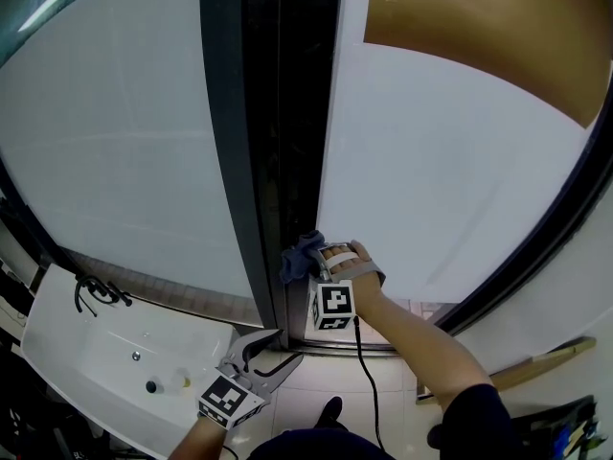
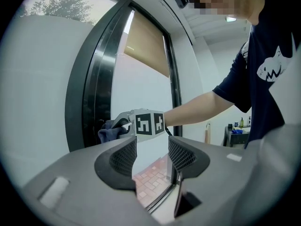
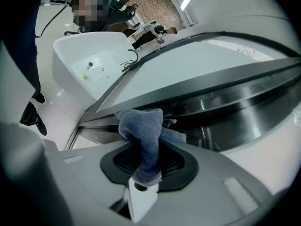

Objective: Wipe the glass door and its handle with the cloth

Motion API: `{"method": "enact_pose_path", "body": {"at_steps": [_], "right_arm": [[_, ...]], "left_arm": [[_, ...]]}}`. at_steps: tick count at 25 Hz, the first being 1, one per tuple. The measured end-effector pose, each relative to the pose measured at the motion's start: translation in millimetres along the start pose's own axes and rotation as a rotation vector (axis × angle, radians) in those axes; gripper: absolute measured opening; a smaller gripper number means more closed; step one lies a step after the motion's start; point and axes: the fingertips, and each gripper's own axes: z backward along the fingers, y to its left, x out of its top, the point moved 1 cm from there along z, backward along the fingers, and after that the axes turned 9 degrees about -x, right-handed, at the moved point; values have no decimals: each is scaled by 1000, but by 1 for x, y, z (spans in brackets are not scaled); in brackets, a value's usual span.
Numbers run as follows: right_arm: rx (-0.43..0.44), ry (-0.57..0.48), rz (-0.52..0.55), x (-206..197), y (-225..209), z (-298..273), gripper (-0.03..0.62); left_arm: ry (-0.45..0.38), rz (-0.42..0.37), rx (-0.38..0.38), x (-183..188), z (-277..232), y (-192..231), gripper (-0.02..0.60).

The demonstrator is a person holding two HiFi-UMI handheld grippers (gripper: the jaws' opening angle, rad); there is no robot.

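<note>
Gripping cloth [image 3: 143, 126] in closed right tool [image 3: 148, 163], bunched at the dark frame [image 1: 230, 161] beside the glass door [image 1: 450, 180], low down; left tool [image 2: 152, 155] parted, empty, held back; risk: narrow pinched fold likely slipping out under rubbing drag.

1. Head view: soft, even daylight comes through the frosted glass [image 1: 450, 161]; the frame [image 1: 225, 113] falls nearly black, and fisheye bends it.
2. Left gripper view: glass washed out bright, near foreground grey and soft, corners vignetted black.
3. Right gripper view: cloth [image 3: 143, 135] sharp and evenly lit; pale glare streaks along the frame; a ceiling light [image 3: 186, 1] burns white; edges curve strongly.
</note>
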Motion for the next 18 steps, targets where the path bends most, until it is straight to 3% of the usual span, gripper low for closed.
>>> {"method": "enact_pose_path", "body": {"at_steps": [7,11,13,15,18], "right_arm": [[-18,70,28,-51,7,25,95],[-32,92,-66,-69,4,36,94],[-39,48,-185,-60,-1,45,95],[-5,-24,-391,-40,-1,52,94],[129,-89,-877,-16,15,47,94]], "left_arm": [[1,-1,-38,3,-8,-6,206],[-6,-10,-50,2,-10,-8,206],[1,-6,-39,3,-8,-7,206],[7,0,-29,2,-6,-5,206],[16,11,-12,0,-2,-4,206]]}}
